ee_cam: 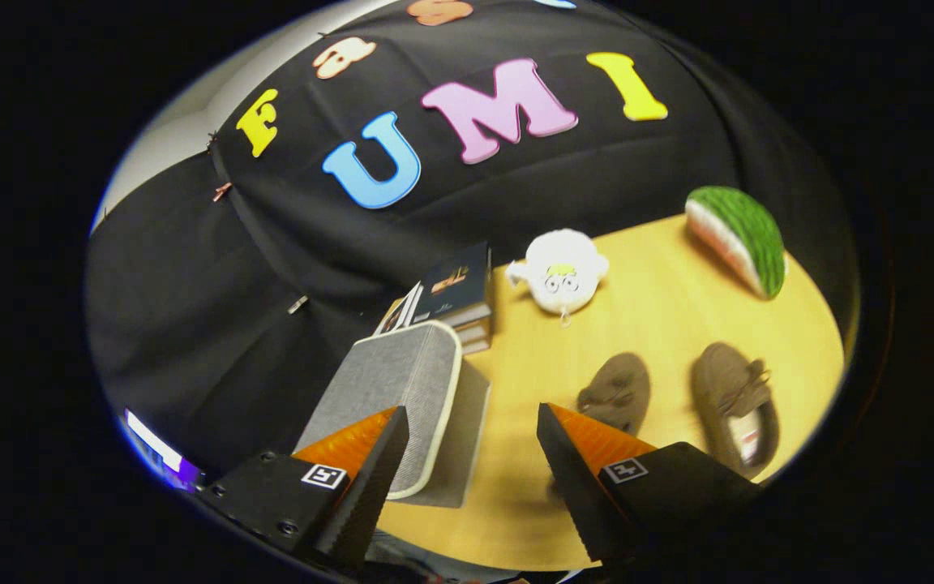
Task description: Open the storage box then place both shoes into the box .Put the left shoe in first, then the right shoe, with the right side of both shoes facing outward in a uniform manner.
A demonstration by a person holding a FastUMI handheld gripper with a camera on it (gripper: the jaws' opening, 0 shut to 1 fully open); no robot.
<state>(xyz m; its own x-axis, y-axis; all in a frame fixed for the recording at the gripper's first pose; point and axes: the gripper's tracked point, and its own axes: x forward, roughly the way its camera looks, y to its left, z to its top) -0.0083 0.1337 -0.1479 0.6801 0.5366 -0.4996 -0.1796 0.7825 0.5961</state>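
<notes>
While the gripper [471,454] hangs above the table [661,324] with its fingers spread wide and nothing between them, the box [410,397] stands just ahead of one finger, its grey lid seemingly down and the task apparently not yet begun. Beyond the other finger lie the two brown shoes [682,401], side by side and a little apart, the nearer one [617,392] partly hidden by that fingertip, the farther one [736,405] showing its pale lining. Past the box sits a stack of books [455,296], close against it; a plush toy [560,272] and a watermelon cushion [739,235] rest farther back. The risks look plain: a finger could slip off the lid's rounded rim, or a lifted lid could strike the books behind. Which shoe is the left one cannot be told from here, so the order could be mistaken, and soft uppers may sag or twist in a pinch, turning the wrong side outward.
</notes>
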